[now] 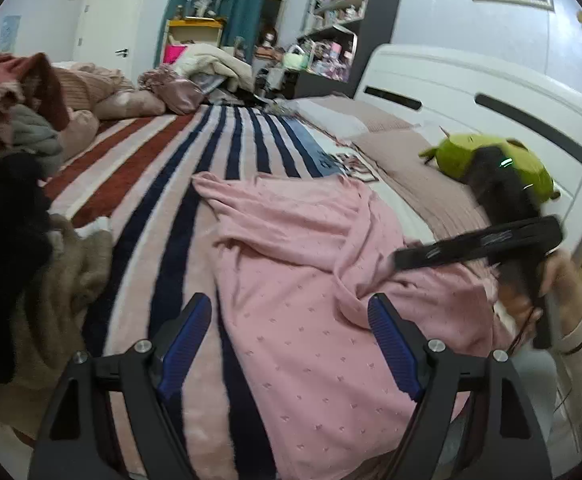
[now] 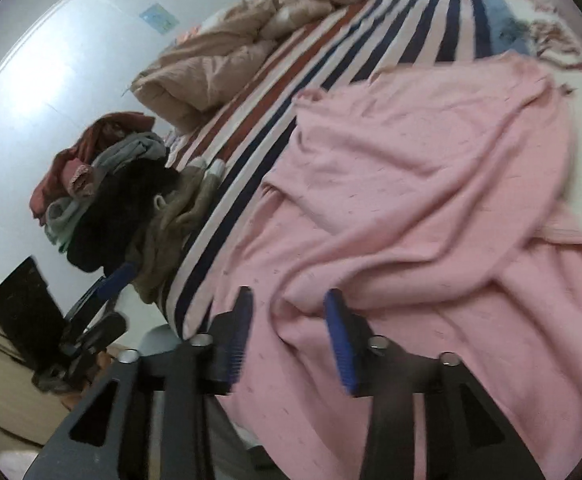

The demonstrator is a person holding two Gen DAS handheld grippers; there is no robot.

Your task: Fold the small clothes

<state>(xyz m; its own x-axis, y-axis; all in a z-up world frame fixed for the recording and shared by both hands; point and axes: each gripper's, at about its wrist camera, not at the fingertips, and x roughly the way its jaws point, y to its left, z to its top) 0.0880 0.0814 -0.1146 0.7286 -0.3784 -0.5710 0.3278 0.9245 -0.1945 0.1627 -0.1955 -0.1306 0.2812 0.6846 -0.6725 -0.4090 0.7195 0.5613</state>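
A pink garment (image 1: 311,280) with small butterfly marks lies rumpled on the striped bed cover (image 1: 195,152); it also fills the right wrist view (image 2: 431,184). My left gripper (image 1: 289,320) is open just above the garment's near part, holding nothing. My right gripper (image 2: 289,312) is open over a fold at the garment's near edge, jaws apart and empty. The right gripper (image 1: 399,260) also shows at the right of the left wrist view, held by a hand, its tip over the garment's right side.
A pile of clothes (image 1: 15,184) lies at the bed's left edge, also in the right wrist view (image 2: 123,192). A bunched beige duvet (image 2: 211,68) lies further back. A green plush toy (image 1: 487,160) rests by the white headboard (image 1: 471,96). Shelves stand behind.
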